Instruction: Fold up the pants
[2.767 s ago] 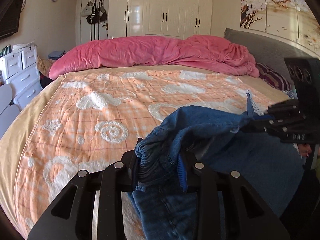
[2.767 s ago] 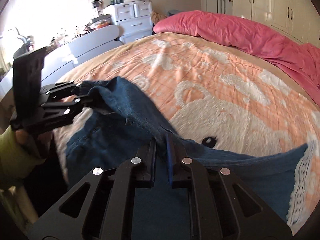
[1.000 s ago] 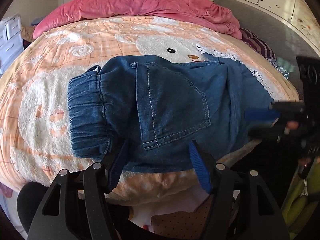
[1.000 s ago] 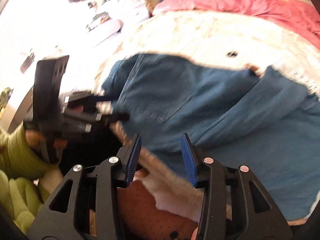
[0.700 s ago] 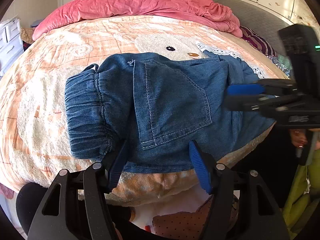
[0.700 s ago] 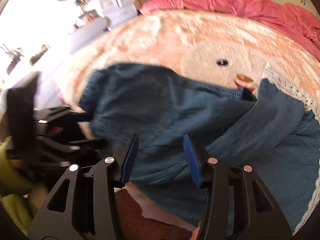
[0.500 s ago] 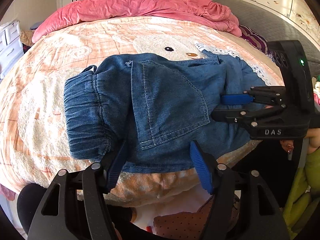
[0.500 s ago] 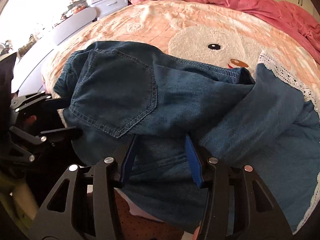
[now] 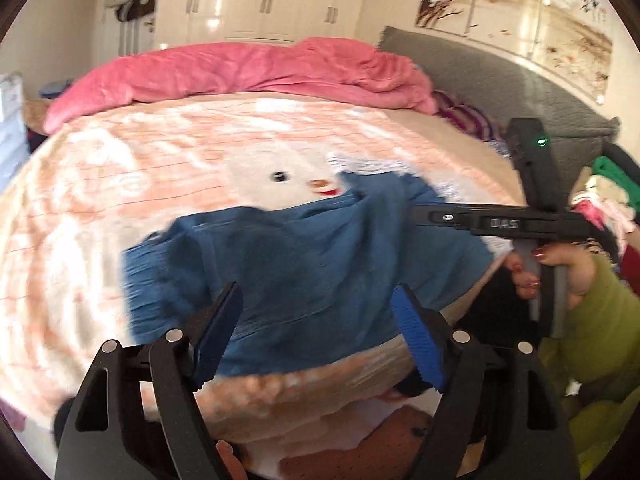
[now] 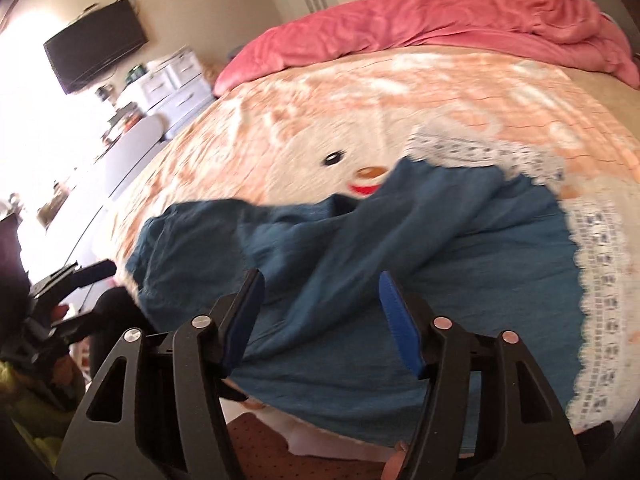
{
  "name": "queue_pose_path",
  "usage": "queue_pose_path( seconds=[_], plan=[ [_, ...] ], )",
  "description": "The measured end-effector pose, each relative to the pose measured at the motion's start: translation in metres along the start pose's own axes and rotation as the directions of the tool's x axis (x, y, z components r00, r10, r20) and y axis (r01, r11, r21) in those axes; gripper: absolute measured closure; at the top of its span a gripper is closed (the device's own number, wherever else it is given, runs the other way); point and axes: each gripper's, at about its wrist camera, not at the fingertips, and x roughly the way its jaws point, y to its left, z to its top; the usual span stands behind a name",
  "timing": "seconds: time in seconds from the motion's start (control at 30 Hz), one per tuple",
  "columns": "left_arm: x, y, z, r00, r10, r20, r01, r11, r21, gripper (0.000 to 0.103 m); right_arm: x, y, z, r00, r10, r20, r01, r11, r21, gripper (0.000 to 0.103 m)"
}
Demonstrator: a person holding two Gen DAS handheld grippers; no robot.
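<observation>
A: Left wrist view first. Where are the pants?

B: The blue denim pants (image 9: 304,264) lie folded over at centre frame, near the front edge of the bed, on the peach bear blanket (image 9: 120,184). The left gripper (image 9: 320,336) sits at the bottom, its blue pads spread wide and holding nothing. The right gripper (image 9: 424,216) reaches in from the right over the cloth; whether it is parted or pressed together I can't tell here.

A: And the right wrist view?

B: The right gripper (image 10: 320,312) is also spread and empty, low centre, above the pants (image 10: 400,264). A diagonal ridge crosses them.

A: So the next fold?

B: I'd smooth that ridge, then pinch both layers at matching edges.

A: Anything in the way?

B: The pink duvet (image 10: 440,28) at the top is well apart. The lace-edged cloth (image 10: 600,280) at right touches the pants and may snag.
</observation>
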Motion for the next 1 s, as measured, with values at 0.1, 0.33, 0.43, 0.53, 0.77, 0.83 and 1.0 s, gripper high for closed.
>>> queue_pose_path(
  seconds=[0.1, 0.33, 0.43, 0.53, 0.77, 0.83, 1.0],
  plan=[
    [0.03, -0.012, 0.005, 0.995, -0.078, -0.061, 0.078, 0.997, -0.01, 0.027, -0.005, -0.012, 0.002, 0.999, -0.036, 0.016, 0.036, 0.999, 0.026, 0.045],
    [0.09, -0.033, 0.015, 0.962, -0.214, -0.172, 0.209, 0.977, -0.049, 0.029, -0.009, -0.029, 0.01, 0.996, -0.083, 0.028, 0.082, 0.996, 0.045, 0.039],
    [0.115, -0.034, 0.023, 0.942, -0.261, -0.209, 0.243, 0.964, -0.105, 0.042, -0.006, -0.03, 0.017, 0.996, -0.091, 0.026, 0.09, 0.996, 0.023, 0.037],
    [0.14, -0.032, 0.029, 0.937, -0.249, -0.243, 0.219, 0.965, -0.143, 0.049, -0.002, -0.029, 0.025, 0.994, -0.103, 0.024, 0.103, 0.995, -0.004, 0.036],
    [0.173, -0.034, 0.047, 0.94, -0.239, -0.244, 0.207, 0.967, -0.151, 0.081, 0.021, -0.032, 0.047, 0.989, -0.146, -0.007, 0.145, 0.987, -0.067, 0.036],
    [0.178, -0.039, 0.049, 0.935, -0.266, -0.234, 0.235, 0.96, -0.153, 0.091, 0.031, -0.034, 0.058, 0.988, -0.155, -0.022, 0.152, 0.985, -0.083, 0.036],
    [0.181, -0.046, 0.032, 0.912, -0.352, -0.21, 0.323, 0.933, -0.161, 0.096, 0.058, -0.03, 0.084, 0.984, -0.171, -0.055, 0.163, 0.979, -0.12, 0.036]
  ],
)
